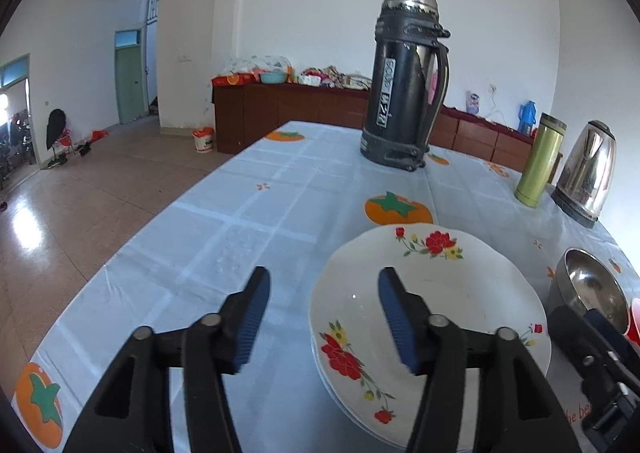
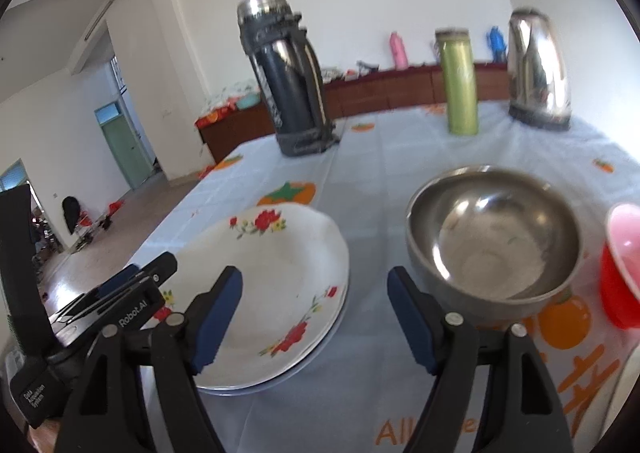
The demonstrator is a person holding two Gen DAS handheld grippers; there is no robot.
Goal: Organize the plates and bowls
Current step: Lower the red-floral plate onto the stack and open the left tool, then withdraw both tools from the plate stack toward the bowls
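Note:
A white plate with red flowers (image 1: 440, 293) lies on another plate on the table; it also shows in the right wrist view (image 2: 276, 273). A steel bowl (image 2: 496, 233) stands to its right, seen at the edge of the left wrist view (image 1: 592, 285). A red bowl (image 2: 624, 269) is at the far right. My left gripper (image 1: 324, 321) is open and empty, its right finger over the plate's left part. My right gripper (image 2: 314, 321) is open and empty, above the gap between plate and steel bowl.
A tall black thermos (image 1: 404, 81) stands at the back of the table (image 1: 240, 221), with a green flask (image 1: 540, 161) and a steel kettle (image 1: 588, 173) at the back right. The table's left edge drops to the floor (image 1: 80, 193).

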